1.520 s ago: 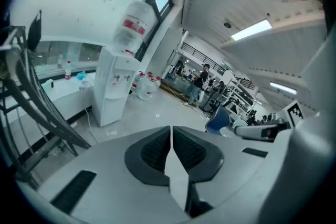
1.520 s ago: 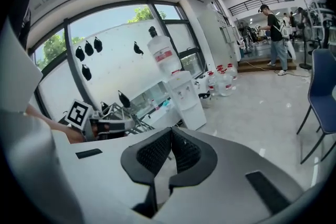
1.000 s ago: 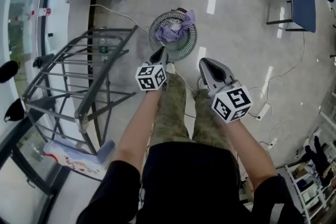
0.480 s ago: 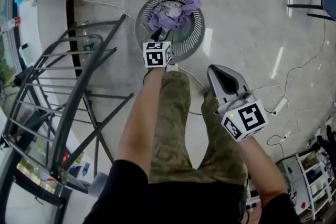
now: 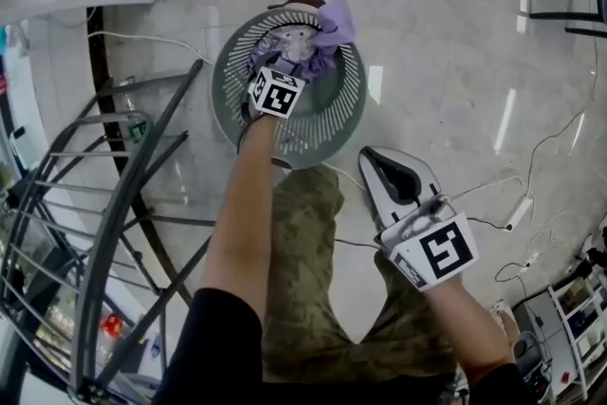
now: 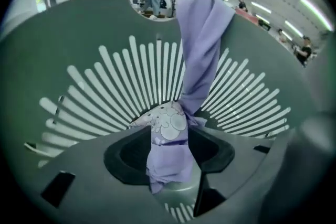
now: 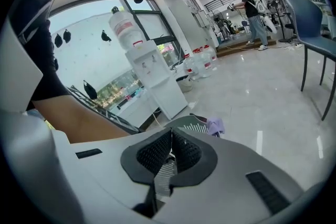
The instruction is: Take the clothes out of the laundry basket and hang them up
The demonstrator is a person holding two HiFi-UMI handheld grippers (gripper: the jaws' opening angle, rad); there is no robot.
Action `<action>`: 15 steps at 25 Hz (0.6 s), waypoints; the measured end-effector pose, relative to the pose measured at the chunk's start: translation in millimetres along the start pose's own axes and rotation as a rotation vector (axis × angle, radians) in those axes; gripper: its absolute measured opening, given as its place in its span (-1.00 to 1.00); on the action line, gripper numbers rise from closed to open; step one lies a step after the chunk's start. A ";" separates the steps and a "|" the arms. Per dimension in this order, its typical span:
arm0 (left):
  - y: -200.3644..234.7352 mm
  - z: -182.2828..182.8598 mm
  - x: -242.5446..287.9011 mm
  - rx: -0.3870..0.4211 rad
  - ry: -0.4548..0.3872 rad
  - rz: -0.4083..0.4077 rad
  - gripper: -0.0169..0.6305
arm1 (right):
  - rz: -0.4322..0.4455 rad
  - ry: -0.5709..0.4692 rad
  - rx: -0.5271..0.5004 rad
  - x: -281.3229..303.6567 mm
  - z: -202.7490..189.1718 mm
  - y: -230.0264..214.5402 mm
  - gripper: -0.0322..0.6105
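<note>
A round grey slatted laundry basket (image 5: 228, 100) stands on the floor ahead of me, with a lilac garment (image 5: 322, 24) bunched inside and draped over its far rim. My left gripper (image 5: 285, 64) reaches down into the basket. In the left gripper view its jaws are opening and stand apart on either side of a printed fold of the garment (image 6: 202, 44); the dark pads (image 6: 128, 157) do not press on it. My right gripper (image 5: 379, 161) hangs shut over the floor, near side of the basket, with nothing in it. The right gripper view shows the basket (image 7: 191, 124) beyond its closed pads (image 7: 157, 153).
A grey metal drying rack (image 5: 114, 204) stands to the left, close to the basket. Cables (image 5: 512, 204) trail across the glossy floor on the right. A blue chair (image 7: 310, 23) stands at the far right and a white water dispenser (image 7: 152, 81) behind the rack.
My left gripper has gone forward and down into the basket and its jaws have opened around the lilac garment. The right gripper stays shut and has dropped slightly nearer.
</note>
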State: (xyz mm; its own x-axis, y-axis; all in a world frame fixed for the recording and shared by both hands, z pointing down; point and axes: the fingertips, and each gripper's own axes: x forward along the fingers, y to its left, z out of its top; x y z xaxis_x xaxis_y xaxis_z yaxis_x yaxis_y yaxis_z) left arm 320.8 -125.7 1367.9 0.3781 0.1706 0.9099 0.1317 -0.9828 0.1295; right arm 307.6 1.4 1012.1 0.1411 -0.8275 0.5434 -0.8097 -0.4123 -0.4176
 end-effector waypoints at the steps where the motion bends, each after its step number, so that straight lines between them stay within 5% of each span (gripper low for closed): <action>1: 1.3 0.0 10.6 0.037 0.015 -0.005 -0.34 | -0.003 0.000 -0.008 1.8 -2.0 -3.8 -0.90; 7: 9.0 1.0 56.0 0.090 0.059 -0.030 -0.34 | -0.032 0.043 0.002 4.9 -24.3 -21.2 -0.89; 10: 9.3 -8.4 54.3 0.065 0.109 -0.021 -0.86 | -0.039 0.046 -0.002 0.6 -23.6 -22.9 -0.89; 15: -1.9 5.7 -1.3 -0.038 0.007 -0.043 -0.91 | -0.057 0.041 0.017 -13.5 3.7 -6.5 -0.90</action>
State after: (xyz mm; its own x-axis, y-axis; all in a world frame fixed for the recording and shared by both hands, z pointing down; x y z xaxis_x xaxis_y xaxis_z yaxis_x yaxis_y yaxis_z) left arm 325.3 -123.7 1364.2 0.3661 0.2125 0.9060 0.1125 -0.9765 0.1836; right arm 313.0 13.8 1004.8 0.1631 -0.7866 0.5956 -0.7912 -0.4649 -0.3973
